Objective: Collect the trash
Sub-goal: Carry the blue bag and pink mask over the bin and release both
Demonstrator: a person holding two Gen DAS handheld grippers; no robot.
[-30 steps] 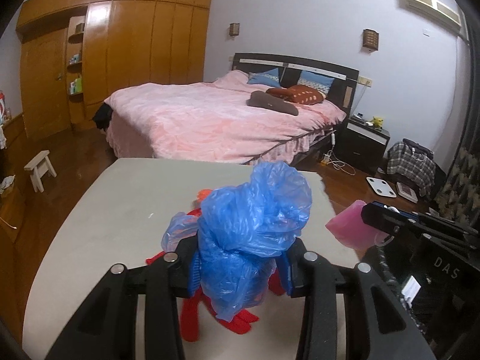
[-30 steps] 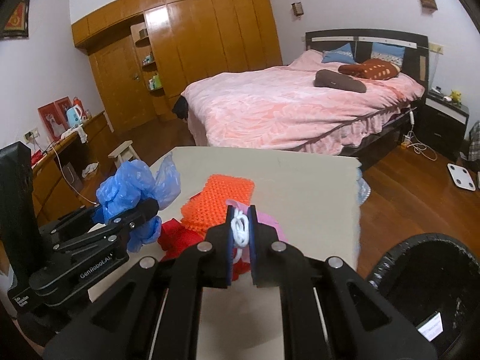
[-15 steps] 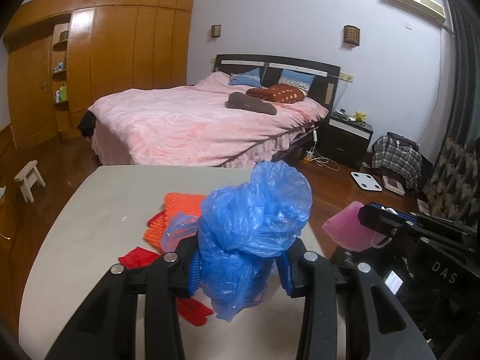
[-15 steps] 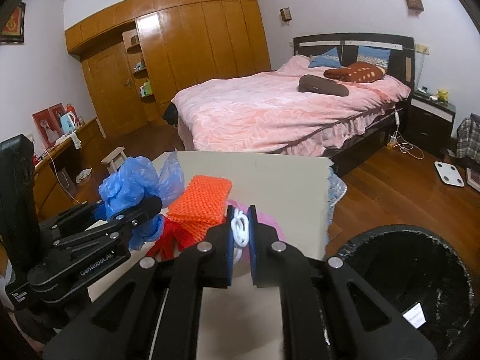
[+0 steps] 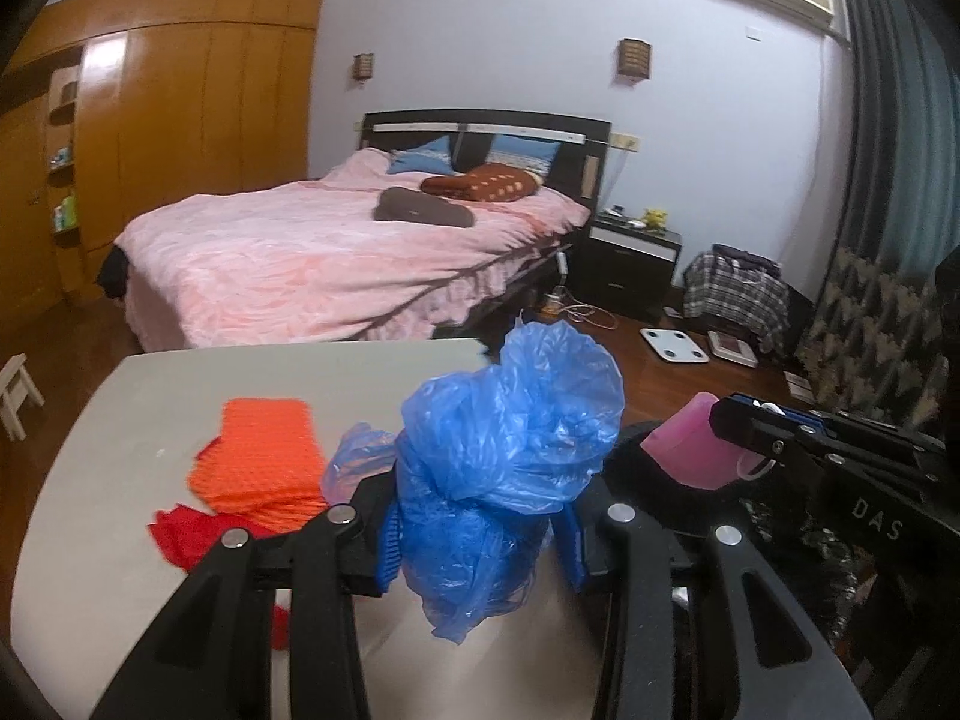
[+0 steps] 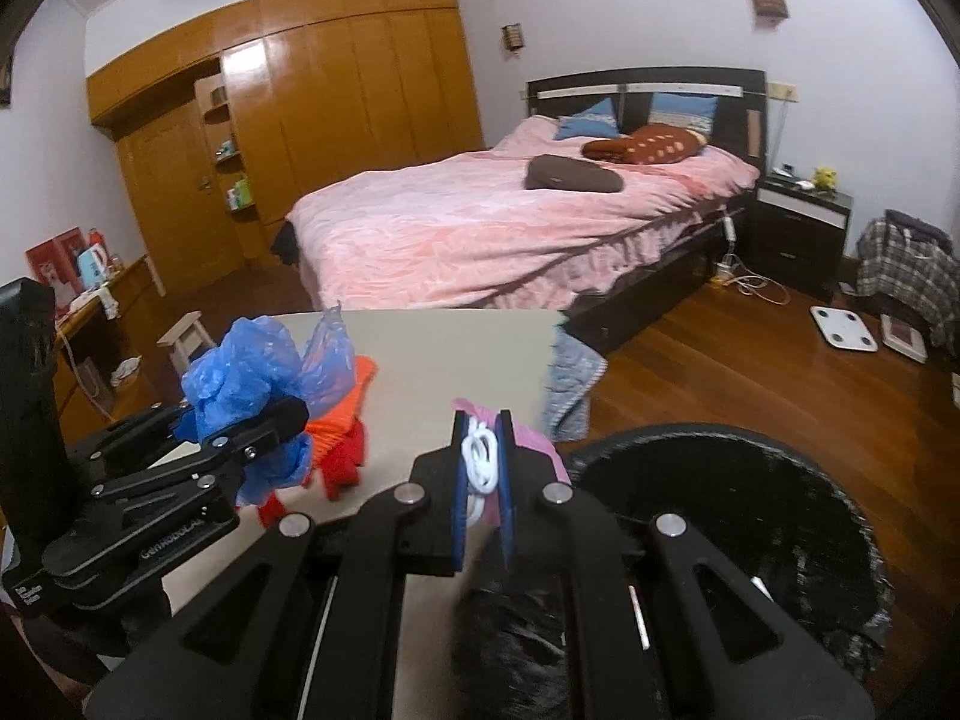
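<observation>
My left gripper [image 5: 480, 546] is shut on a crumpled blue plastic bag [image 5: 510, 450], held above the right end of the beige table [image 5: 180, 390]. My right gripper [image 6: 480, 462] is shut on a pink face mask [image 6: 534, 444], with its white ear loops bunched between the blue pads. Just below and to the right of it is a bin with a black liner [image 6: 690, 432], its mouth open. The right wrist view shows the left gripper [image 6: 264, 420] and the blue bag [image 6: 252, 366] at the left. The left wrist view shows the right gripper [image 5: 756, 420] and the mask [image 5: 690, 450] at the right.
An orange knitted cloth [image 5: 264, 450] and a red cloth [image 5: 186, 534] lie on the table. Beyond it stands a bed with a pink cover [image 5: 336, 258]. A black nightstand [image 6: 798, 228], a white scale [image 6: 840, 327] and a small stool [image 6: 186, 336] are on the wooden floor.
Both grippers have moved to the right with their loads. The cloths and table have slid left in both views, and the bin now fills more of the right wrist view.
</observation>
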